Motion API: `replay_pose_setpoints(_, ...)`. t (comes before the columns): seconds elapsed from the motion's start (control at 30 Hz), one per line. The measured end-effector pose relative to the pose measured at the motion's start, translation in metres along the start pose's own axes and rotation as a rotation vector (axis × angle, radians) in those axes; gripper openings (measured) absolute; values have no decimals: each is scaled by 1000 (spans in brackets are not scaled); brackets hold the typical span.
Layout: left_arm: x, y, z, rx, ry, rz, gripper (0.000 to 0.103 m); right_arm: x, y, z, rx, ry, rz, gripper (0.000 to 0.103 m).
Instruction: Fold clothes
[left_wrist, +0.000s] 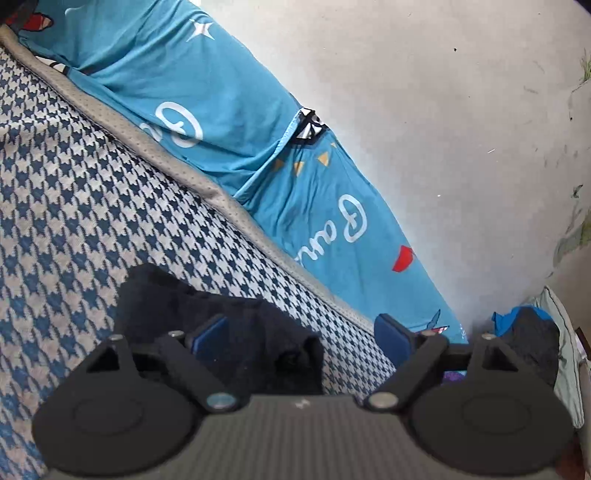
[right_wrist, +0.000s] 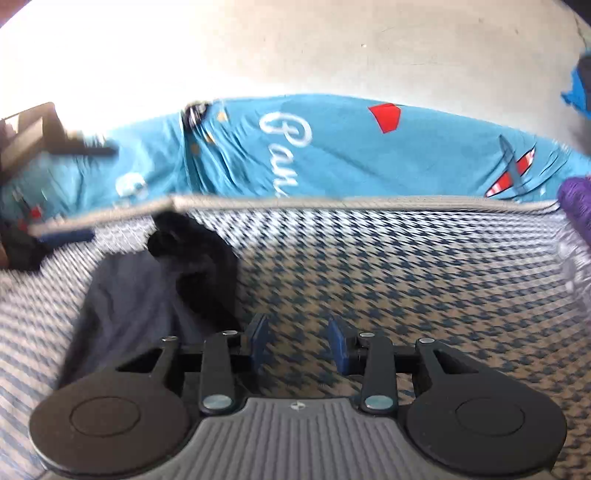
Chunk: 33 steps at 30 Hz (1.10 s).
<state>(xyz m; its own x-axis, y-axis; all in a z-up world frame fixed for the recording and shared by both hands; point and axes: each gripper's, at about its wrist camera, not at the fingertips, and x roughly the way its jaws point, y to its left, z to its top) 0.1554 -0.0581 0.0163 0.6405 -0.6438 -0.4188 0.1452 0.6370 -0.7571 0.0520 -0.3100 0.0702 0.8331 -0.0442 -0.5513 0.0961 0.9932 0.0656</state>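
Note:
A black garment lies bunched on a blue-and-white houndstooth mat. My left gripper stands open wide just above it. The cloth lies below the gap, close to the left pad, and neither pad presses on it. In the right wrist view the same dark garment lies folded at the left of the mat, its far end crumpled near the mat's grey border. My right gripper is open a little to the right of the garment, with only the mat showing between its blue pads.
A turquoise printed sheet lies beyond the mat's grey edge, in front of a grey wall. A pile of dark and blue clothes sits at the right. A purple cloth is at the mat's right edge. Blurred black objects show far left.

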Motion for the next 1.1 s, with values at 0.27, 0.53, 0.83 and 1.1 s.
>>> replay_pose_setpoints(0.27, -8, 21, -9, 67, 72, 157, 87, -8, 37, -4, -138, -57, 301, 35)
replay_pose_setpoints(0.53, -9, 18, -21, 207, 106, 268, 92, 16, 69, -11, -339, 4, 370, 17)
replay_pose_setpoints(0.83, 6, 13, -38, 289, 173, 290, 92, 60, 52, -20, -339, 114, 239, 10)
replay_pose_setpoints(1.1, 7, 12, -40, 327, 172, 316, 93, 67, 16, -13, -44, 178, 290, 12)
